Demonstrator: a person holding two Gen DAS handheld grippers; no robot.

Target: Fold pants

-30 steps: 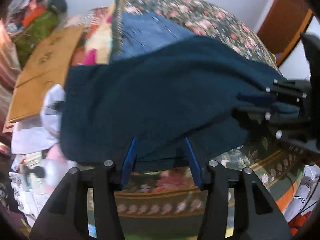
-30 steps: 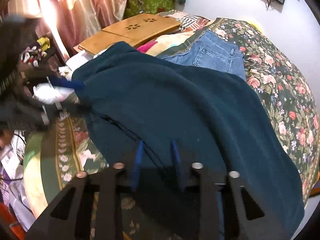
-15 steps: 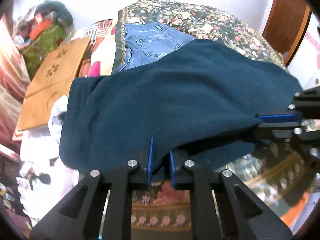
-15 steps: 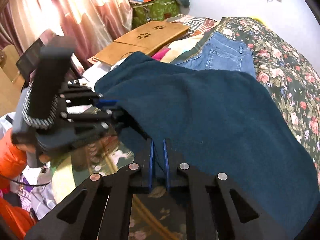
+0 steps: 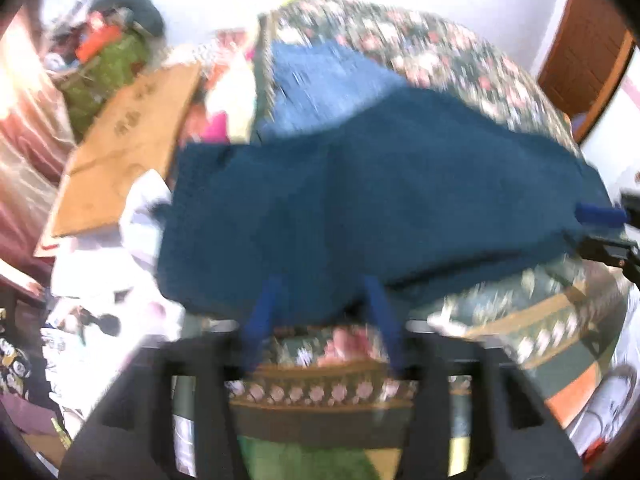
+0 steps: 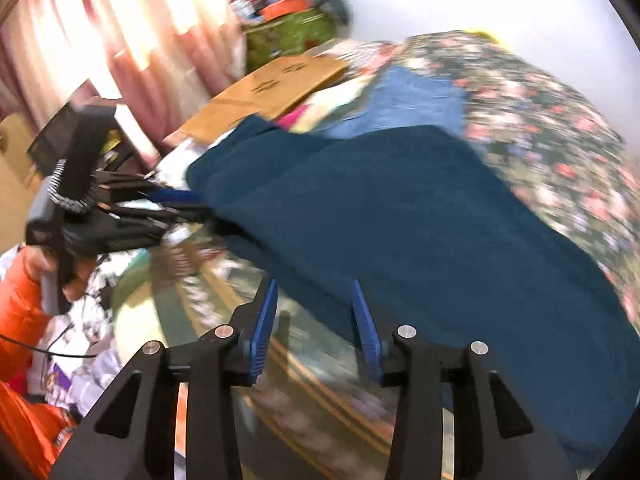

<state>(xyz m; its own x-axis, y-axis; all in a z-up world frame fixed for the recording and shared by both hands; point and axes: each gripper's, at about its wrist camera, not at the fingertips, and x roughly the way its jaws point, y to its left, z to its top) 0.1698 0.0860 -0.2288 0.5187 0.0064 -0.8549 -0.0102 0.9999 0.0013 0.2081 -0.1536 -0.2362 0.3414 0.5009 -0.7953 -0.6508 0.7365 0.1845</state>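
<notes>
Pants point(image 5: 380, 216) blurred, near hem behind left claw point(image 5: 324, 312), opening.

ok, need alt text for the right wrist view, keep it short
Dark teal fleece pants lie folded on a floral bedspread, with the right tongs opening just off their near edge, nothing between the blue pads. At left, the left tongs reach the pants' far corner; blue jeans lie behind. The picture is motion-blurred.

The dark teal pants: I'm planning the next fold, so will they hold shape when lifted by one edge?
Probably not. The dark teal pants drape over the floral bedspread, so they look floppy. The thick, fuzzy-looking cloth should grip rather than slip, and may sag.
</notes>
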